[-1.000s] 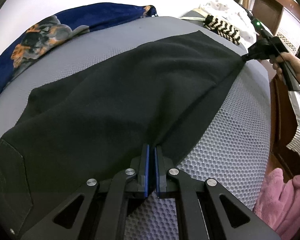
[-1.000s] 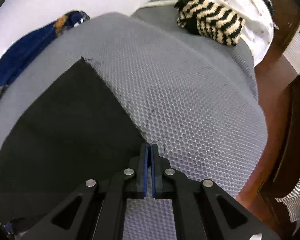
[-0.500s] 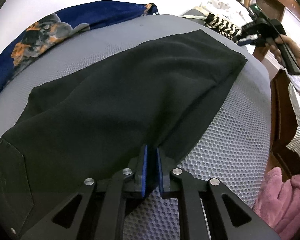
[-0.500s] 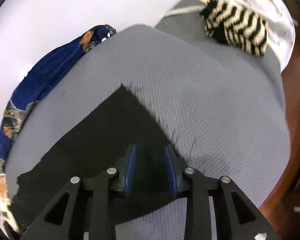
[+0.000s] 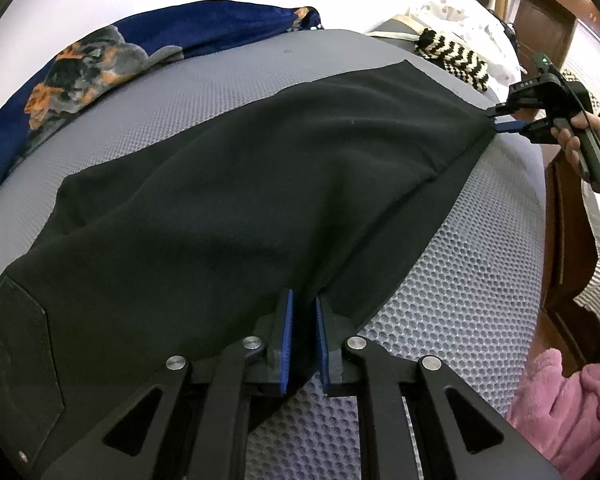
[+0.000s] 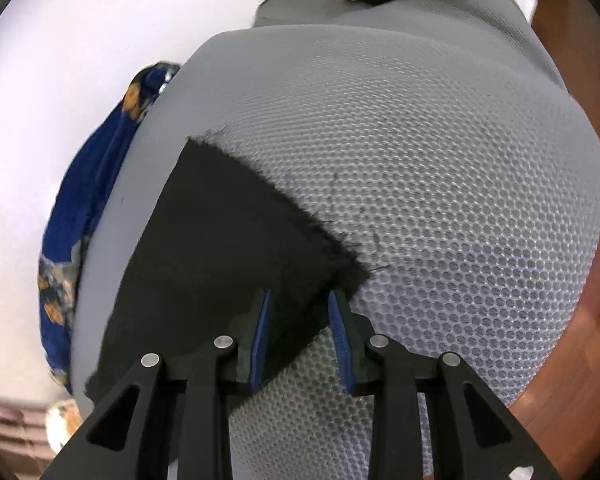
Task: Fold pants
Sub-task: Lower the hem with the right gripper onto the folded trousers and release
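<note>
Black pants lie folded lengthwise across a grey mesh mattress. My left gripper has its jaws slightly apart around the near edge of the cloth, at the seat end. A back pocket shows at lower left. My right gripper is open with the frayed leg hem lying between its fingers. In the left wrist view it is at the far leg end, in a hand.
A blue patterned blanket lies along the far edge by the wall. A black-and-cream striped knit and white cloth sit at the far right. A pink garment and wooden furniture are right of the mattress.
Both grippers let go: the right opened, lifted, then came back down over the leg hem. The left jaws parted slightly around the pants edge.
</note>
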{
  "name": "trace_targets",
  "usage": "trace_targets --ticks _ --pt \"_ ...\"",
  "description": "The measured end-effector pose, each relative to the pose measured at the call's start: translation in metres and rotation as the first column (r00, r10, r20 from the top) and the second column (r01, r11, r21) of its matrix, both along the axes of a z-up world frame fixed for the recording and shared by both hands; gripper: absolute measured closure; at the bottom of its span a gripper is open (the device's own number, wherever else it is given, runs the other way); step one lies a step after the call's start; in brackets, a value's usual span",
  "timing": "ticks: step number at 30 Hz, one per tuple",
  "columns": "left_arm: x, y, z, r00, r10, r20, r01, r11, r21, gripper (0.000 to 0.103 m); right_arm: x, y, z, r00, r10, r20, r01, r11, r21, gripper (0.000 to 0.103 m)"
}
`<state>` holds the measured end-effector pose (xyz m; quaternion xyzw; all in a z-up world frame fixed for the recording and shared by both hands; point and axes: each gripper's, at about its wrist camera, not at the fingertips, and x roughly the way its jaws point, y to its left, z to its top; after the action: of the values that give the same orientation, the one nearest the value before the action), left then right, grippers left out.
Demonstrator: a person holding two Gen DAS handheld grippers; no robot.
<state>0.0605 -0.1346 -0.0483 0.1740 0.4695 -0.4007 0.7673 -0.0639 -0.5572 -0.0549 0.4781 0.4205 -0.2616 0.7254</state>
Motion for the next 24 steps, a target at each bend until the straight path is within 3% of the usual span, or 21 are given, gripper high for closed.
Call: trace_targets --ticks 6,13,14,15,16,24 --pt "-0.003 -0.005 0.002 1.0 -0.007 0.019 0.006 1.0 0.013 0.091 0.0 -0.014 0.001 0.998 -0.038 0.059 0.036 0.999 0.03 0.075" --pt "-0.004 -0.008 0.001 1.0 -0.004 0.026 0.003 1.0 0.015 0.095 0.004 -0.017 -0.006 0.997 -0.032 0.069 0.032 0.999 0.002 0.08" --pt "-0.004 -0.009 0.0 1.0 -0.004 0.023 0.003 1.0 0.016 0.096 0.003 -0.018 -0.007 0.996 -0.035 0.078 0.035 0.999 0.006 0.083" --pt "-0.003 -0.009 0.0 1.0 -0.006 0.021 0.006 1.0 0.016 0.097 0.003 -0.018 -0.007 0.996 -0.034 0.079 0.033 0.999 0.008 0.097" --pt "-0.003 -0.01 0.001 1.0 -0.012 0.024 0.012 1.0 0.017 0.098 0.004 -0.017 -0.007 0.997 -0.025 0.074 0.025 1.0 0.008 0.097" --pt "-0.003 0.001 0.016 0.999 -0.043 0.009 0.043 0.998 -0.046 0.099 0.01 0.005 0.042 0.999 0.036 0.014 -0.032 0.974 -0.225 0.101"
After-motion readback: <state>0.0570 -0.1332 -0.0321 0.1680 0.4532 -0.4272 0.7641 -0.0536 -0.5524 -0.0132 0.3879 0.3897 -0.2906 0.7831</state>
